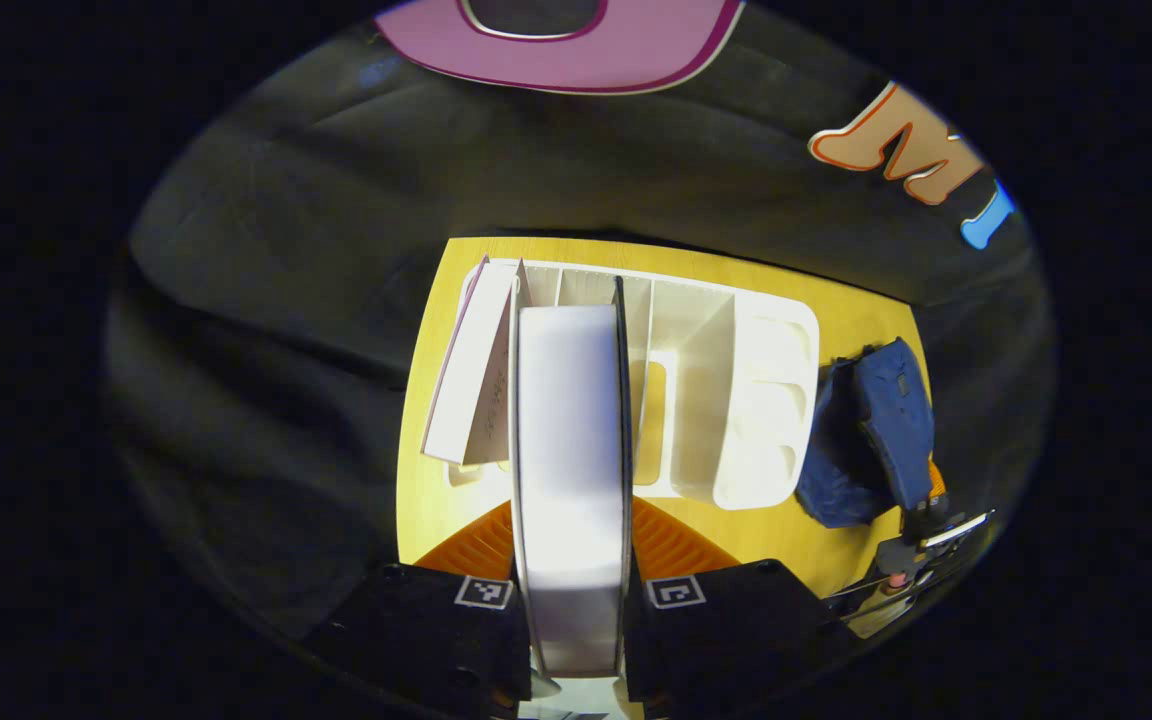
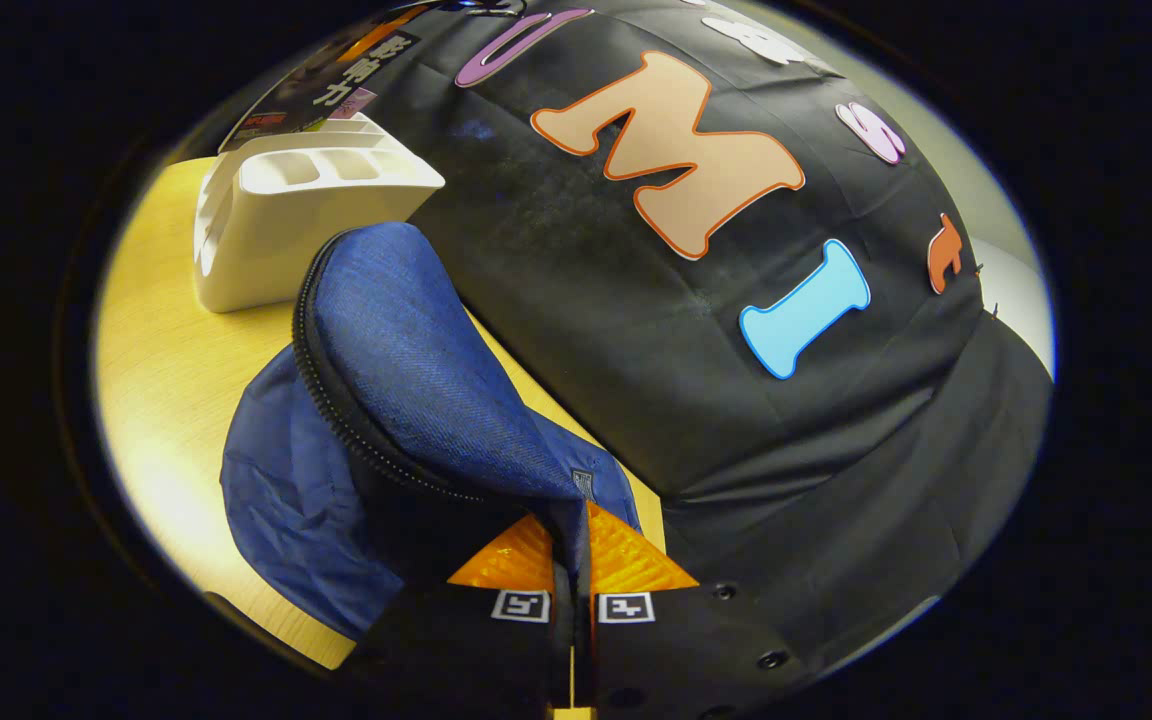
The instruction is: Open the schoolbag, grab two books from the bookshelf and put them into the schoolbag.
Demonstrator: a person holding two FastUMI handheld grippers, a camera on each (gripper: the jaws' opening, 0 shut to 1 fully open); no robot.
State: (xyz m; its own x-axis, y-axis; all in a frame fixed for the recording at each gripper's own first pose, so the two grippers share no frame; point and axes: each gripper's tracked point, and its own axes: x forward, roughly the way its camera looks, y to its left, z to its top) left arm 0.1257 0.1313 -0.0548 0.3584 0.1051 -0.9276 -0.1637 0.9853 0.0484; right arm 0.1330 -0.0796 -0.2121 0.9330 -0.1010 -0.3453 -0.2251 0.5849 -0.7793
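Blue schoolbag (image 2: 386,400) unzipped, flap up, on table.

A light yellow-brown wooden desk (image 1: 856,330) with a smooth, faintly grained top carries a white plastic bookshelf (image 1: 736,400) divided by upright partitions into slots, which stands directly on the desk near its far edge by the black cloth wall. Just beside the bookshelf, on the side of its rounded end compartments, a dark blue fabric schoolbag (image 2: 276,500) with a black zipper lies slumped on the desk, its lower part spread on the wood. In the right gripper view bare desk (image 2: 166,380) shows in front of the bookshelf (image 2: 266,230).
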